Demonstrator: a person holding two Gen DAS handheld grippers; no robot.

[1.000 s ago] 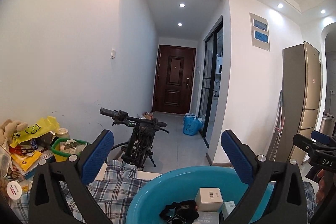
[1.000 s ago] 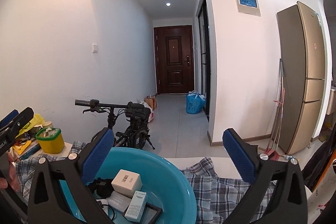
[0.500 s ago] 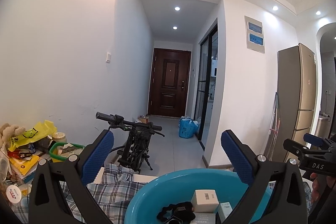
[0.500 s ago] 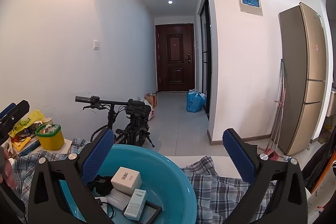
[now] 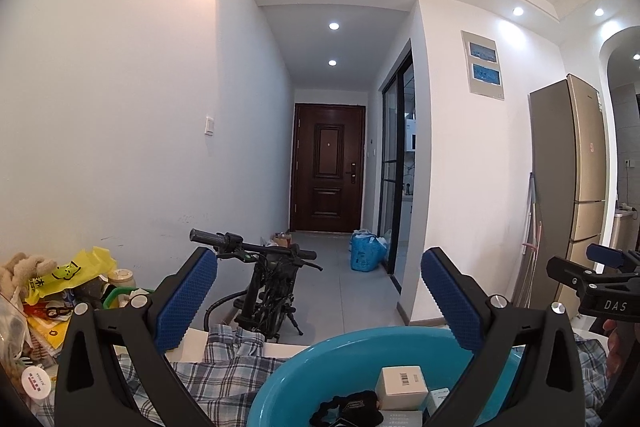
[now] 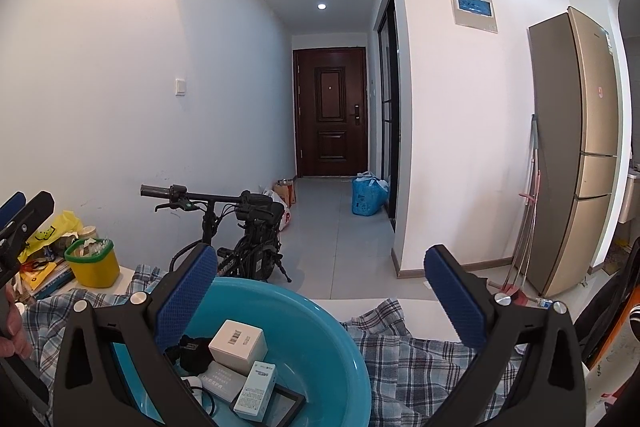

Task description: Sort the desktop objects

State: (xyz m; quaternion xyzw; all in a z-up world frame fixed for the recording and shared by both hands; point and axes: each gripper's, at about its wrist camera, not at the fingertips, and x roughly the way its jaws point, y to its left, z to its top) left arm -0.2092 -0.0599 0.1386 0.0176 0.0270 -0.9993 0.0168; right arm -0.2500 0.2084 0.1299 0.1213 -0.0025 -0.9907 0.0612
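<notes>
A blue plastic basin (image 6: 320, 331) stands on a plaid cloth (image 6: 408, 359) just under both grippers. Inside it lie a white box with a barcode (image 6: 238, 345), a pale blue carton (image 6: 256, 391), a grey box (image 6: 224, 383), a black bundled item (image 6: 194, 347) and a dark-framed flat panel (image 6: 288, 403). My right gripper (image 6: 320, 293) hangs open above the basin's right half, empty. The left gripper (image 5: 320, 299) is open and empty over the basin (image 5: 340, 367), whose white box (image 5: 402, 391) shows low in that view. Each gripper appears at the edge of the other's view.
At the table's left end sit a yellow bin with a green rim (image 6: 94, 263), a yellow bag (image 5: 68, 275), a plush toy (image 5: 20, 267) and stacked papers. Beyond the table stand a black bike (image 6: 240, 227), a hallway with a brown door, and a gold fridge (image 6: 576, 147).
The left gripper has tilted upward, so the basin and clutter sit lower in its view. The right gripper has barely moved. Both stay open and empty.
</notes>
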